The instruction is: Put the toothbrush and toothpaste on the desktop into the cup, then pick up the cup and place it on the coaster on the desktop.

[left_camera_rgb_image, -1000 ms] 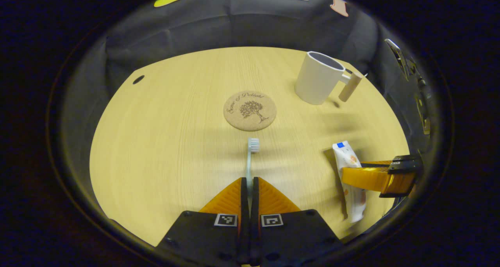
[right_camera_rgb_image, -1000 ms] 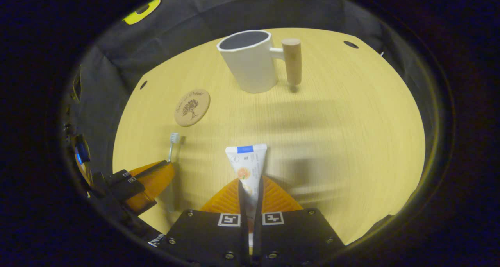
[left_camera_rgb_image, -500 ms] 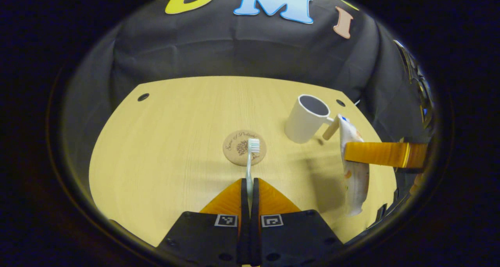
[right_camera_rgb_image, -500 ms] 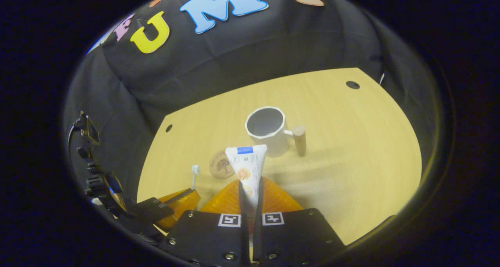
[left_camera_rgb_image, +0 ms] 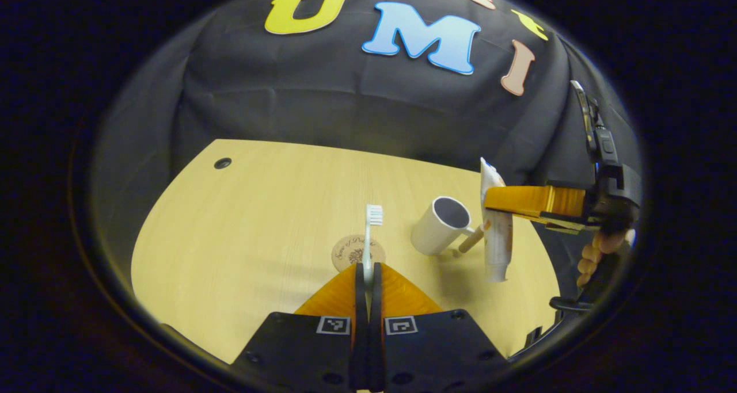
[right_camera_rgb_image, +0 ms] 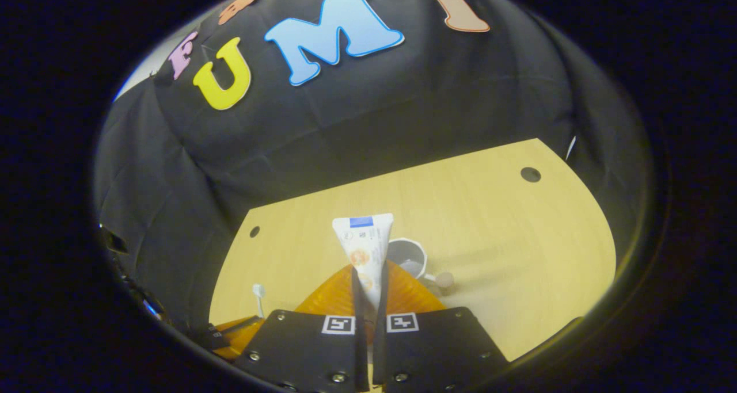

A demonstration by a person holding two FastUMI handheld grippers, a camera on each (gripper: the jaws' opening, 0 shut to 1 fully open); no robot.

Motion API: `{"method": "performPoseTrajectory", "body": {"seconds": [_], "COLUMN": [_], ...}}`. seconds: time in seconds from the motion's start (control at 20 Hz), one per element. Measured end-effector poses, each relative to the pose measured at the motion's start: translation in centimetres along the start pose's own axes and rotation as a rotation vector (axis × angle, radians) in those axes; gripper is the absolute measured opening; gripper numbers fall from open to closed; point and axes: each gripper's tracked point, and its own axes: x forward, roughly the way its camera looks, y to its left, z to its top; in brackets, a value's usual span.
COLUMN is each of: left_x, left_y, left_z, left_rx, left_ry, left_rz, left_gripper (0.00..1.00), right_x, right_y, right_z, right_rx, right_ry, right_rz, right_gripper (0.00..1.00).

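Left gripper (left_camera_rgb_image: 366,272) is pinching toothbrush (left_camera_rgb_image: 369,237) by its stiff, light handle, bristles up. Right gripper (right_camera_rgb_image: 368,278) is squeezing toothpaste (right_camera_rgb_image: 364,246), a soft tube likely to flex, above cup (left_camera_rgb_image: 439,225). Coaster (left_camera_rgb_image: 350,250) is lying left of cup, w/ nothing on it.

Right gripper (right_camera_rgb_image: 368,289) clamped on toothpaste (right_camera_rgb_image: 365,249), cup (right_camera_rgb_image: 407,258) below on desktop (right_camera_rgb_image: 518,232), toothbrush (right_camera_rgb_image: 259,298) at left.
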Motion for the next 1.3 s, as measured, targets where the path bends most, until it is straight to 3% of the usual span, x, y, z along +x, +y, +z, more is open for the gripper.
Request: {"method": "performPoseTrajectory", "body": {"seconds": [0.4,0.65,1.0,1.05,1.15,1.3], "left_x": [-1.5,-3.1,-3.5,-3.4,-3.2,-2.9], "left_y": [1.1,2.6,3.8,3.7,3.6,3.0], "left_z": [1.7,2.1,1.8,1.7,1.7,1.7], "left_rx": [-0.036,-0.045,-0.056,-0.057,-0.056,-0.049], "left_ry": [-0.012,-0.019,-0.009,-0.008,-0.006,-0.005], "left_rz": [0.034,0.068,0.089,0.088,0.081,0.06], "left_gripper": [0.07,0.07,0.07,0.07,0.07,0.08], "right_x": [5.7,9.5,9.9,9.7,9.4,8.1], "right_y": [-1.4,-2.2,-2.7,-2.6,-2.2,-2.7], "right_z": [5.1,4.8,4.7,4.6,4.1,3.4], "right_rx": [0.069,0.046,-0.025,-0.026,-0.021,-0.013], "right_ry": [-0.053,-0.066,-0.166,-0.171,-0.173,-0.163], "right_rz": [-0.022,-0.075,-0.115,-0.106,-0.081,-0.092], "right_gripper": [0.06,0.05,0.05,0.06,0.18,0.21]}}
